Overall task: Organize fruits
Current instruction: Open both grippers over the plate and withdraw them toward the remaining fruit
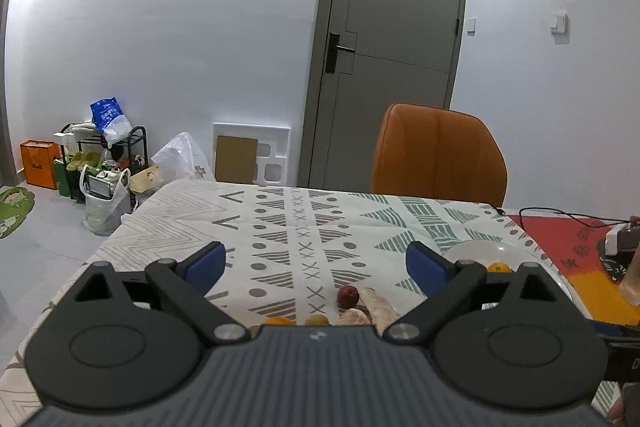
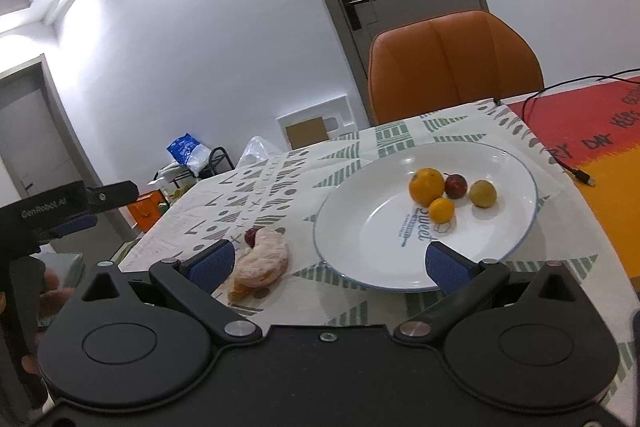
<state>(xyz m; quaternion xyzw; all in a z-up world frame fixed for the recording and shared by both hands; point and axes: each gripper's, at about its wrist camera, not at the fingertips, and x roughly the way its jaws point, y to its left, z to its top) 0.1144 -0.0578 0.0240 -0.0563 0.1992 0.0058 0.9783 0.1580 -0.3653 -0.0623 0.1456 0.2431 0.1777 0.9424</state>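
Both tongs stand wide apart and empty above the bench. The right tongs hang over the near rim of the white plate, which holds a big orange, a small orange, a red fruit and a yellow-green fruit, all close together. Left of the plate, on the cloth, lie a peeled pale fruit and a small red fruit touching its far side. The left tongs point across the bench toward the chair; the same red fruit lies between and below its fingers.
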